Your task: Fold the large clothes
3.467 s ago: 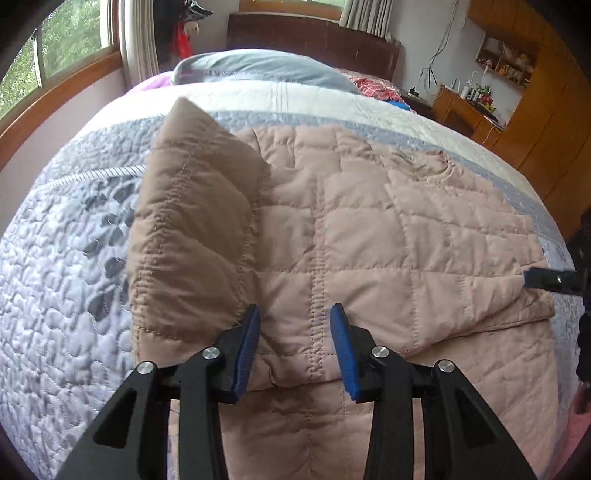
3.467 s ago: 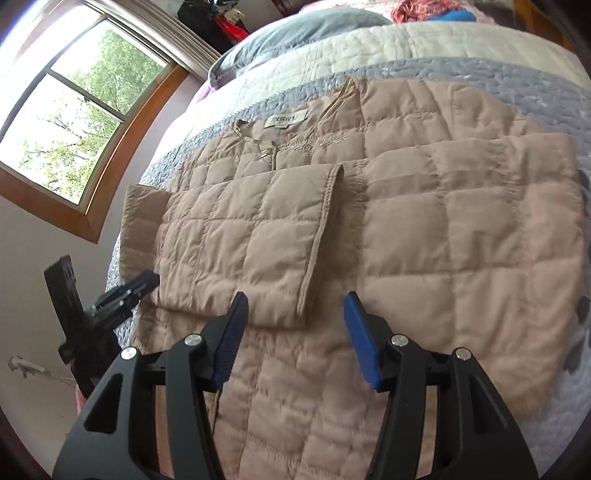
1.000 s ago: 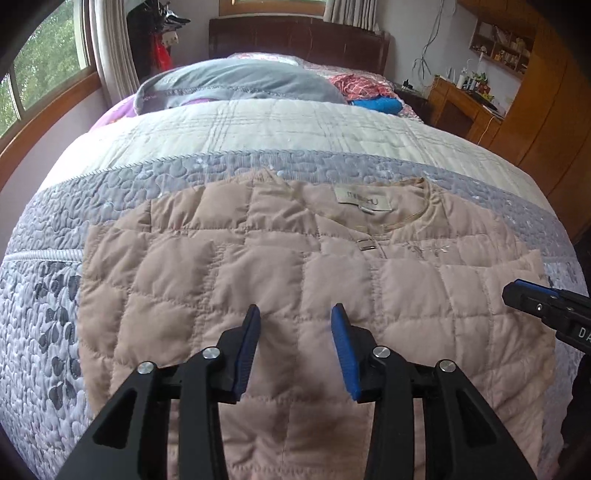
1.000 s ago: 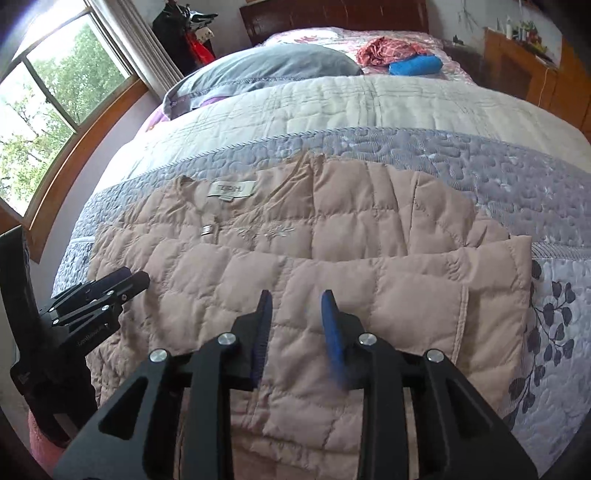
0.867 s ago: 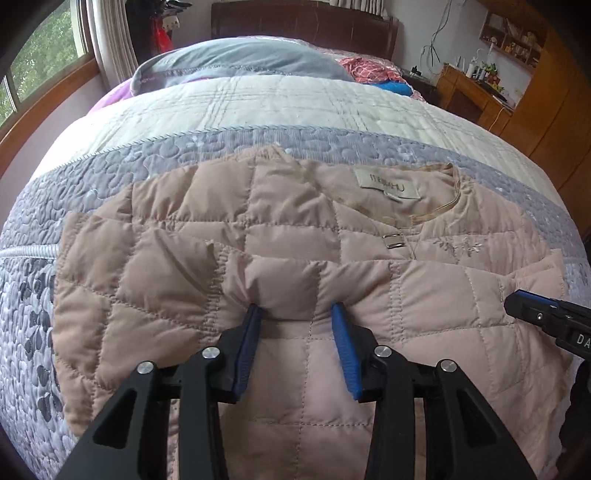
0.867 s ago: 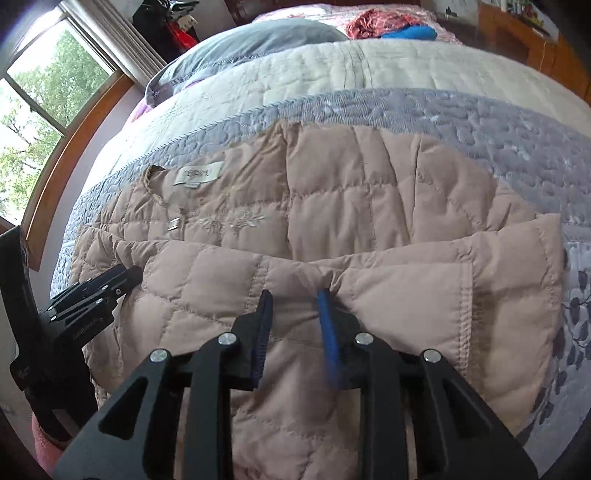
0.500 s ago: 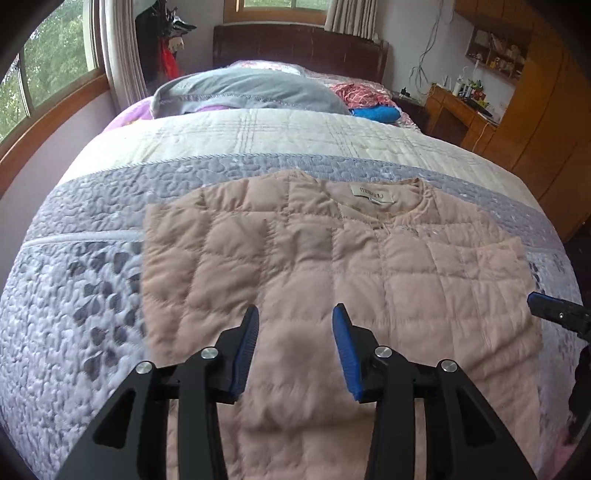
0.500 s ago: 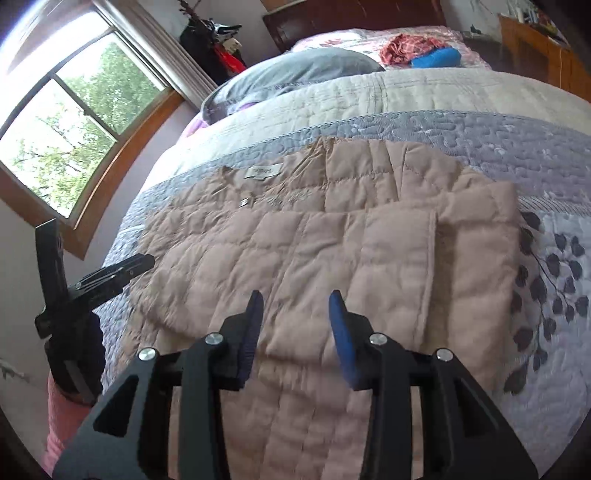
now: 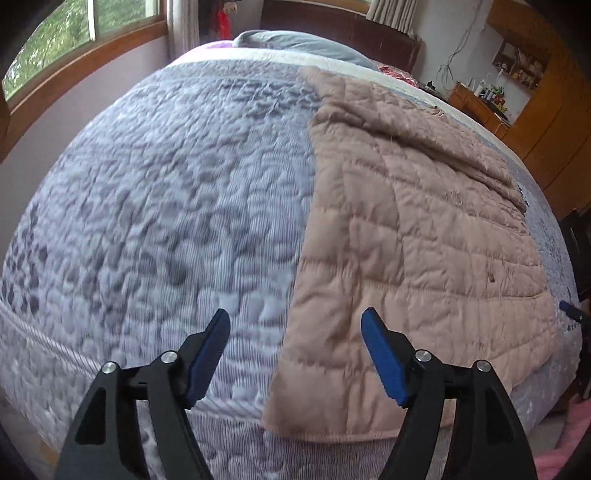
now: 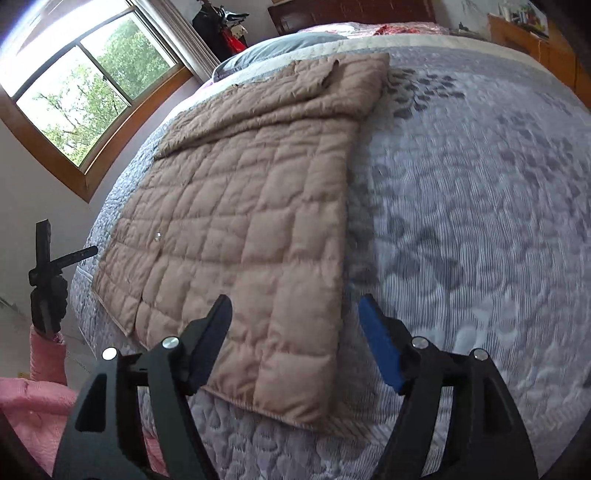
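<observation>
Bedroom bed [image 9: 155, 192]: quilted jacket [image 9: 406, 240] lies sleeves-in at its foot edge; left tool [image 9: 295, 347] and right tool [image 10: 293, 339], jaws just opened wide and empty, flank its hem corners for the lengthwise fold

On the left of the bed, the grey-lavender quilted bedspread [image 9: 166, 192] lies bare from the near edge up to the grey pillow [image 9: 295, 42], so a gripper could pass there freely; the window wall with its wooden sill [image 9: 85, 70] closes that side. On the right, the same bedspread [image 10: 480, 184] is open across to the far edge, where wooden furniture [image 10: 524, 35] stands close by. The beige quilted jacket [image 9: 413, 229], folded into a long strip, lies flat down the middle between these two open stretches, its near hem at the bed's edge. Pink padded fabric [image 10: 33, 406] hangs low beside the near edge.
</observation>
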The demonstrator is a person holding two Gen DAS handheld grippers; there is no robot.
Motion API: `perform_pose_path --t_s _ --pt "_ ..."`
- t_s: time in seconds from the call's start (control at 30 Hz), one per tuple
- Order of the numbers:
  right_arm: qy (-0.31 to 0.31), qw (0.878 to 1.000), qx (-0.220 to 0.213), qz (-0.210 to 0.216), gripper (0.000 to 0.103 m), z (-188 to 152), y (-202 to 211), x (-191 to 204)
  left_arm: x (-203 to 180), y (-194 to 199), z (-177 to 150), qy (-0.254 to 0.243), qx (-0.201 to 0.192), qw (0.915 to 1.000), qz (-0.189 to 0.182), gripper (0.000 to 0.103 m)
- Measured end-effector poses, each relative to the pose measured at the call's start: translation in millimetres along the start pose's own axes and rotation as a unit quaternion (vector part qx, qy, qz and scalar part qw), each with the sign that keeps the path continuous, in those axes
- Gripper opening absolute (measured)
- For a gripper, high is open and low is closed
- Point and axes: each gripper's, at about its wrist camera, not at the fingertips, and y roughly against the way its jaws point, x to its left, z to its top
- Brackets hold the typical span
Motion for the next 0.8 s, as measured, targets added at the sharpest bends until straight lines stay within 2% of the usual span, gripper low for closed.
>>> perform_pose_path --t_s 0.1,0.2,0.27,0.3,0.33,0.37,0.4,0.43,0.47,0.53,0.67,0.8 --pt "-0.026 0.999 0.012 0.013 0.071 -25 -5 -10 9 -7 -25 0.030 0.004 0.9986 -0.044 0.074" --pt "-0.029 0.999 0.009 0.019 0.070 -35 -9 -11 7 -12 -32 0.042 0.003 0.9960 -0.079 0.074" --pt "-0.026 0.999 0.009 0.029 0.066 -35 -14 -10 1 -18 -32 0.045 0.006 0.9953 -0.086 0.072" --pt "-0.024 0.999 0.010 0.031 0.058 -35 -16 -9 -2 -21 -32 0.044 0.005 0.9958 -0.081 0.072" --pt "-0.020 0.999 0.013 0.033 0.047 -34 -20 -8 -5 -23 -31 0.043 0.004 0.9963 -0.075 0.069" --pt "-0.018 0.999 0.017 0.035 0.041 -34 -25 -6 -7 -25 -31 0.043 0.002 0.9968 -0.068 0.052" --pt "-0.016 0.999 0.020 0.034 0.031 -33 -28 -4 -8 -26 -30 0.042 0.004 0.9970 -0.065 0.044" --pt "-0.014 0.999 0.022 0.036 0.023 -33 -30 -3 -10 -25 -31 0.044 0.005 0.9965 -0.071 0.031" --pt "-0.012 0.999 0.022 0.041 0.019 -33 -30 -1 -9 -24 -32 0.048 0.002 0.9955 -0.081 0.018" --pt "-0.007 0.999 0.016 0.044 0.011 -34 -25 1 -9 -18 -34 0.050 -0.006 0.9945 -0.092 0.014" --pt "0.007 0.998 -0.009 0.064 0.010 -43 0 7 -16 8 -43 0.036 -0.032 0.9949 -0.089 0.011" --pt "0.032 0.996 -0.021 0.077 0.010 -62 22 15 -17 35 -61 0.026 -0.037 0.9947 -0.092 0.011"
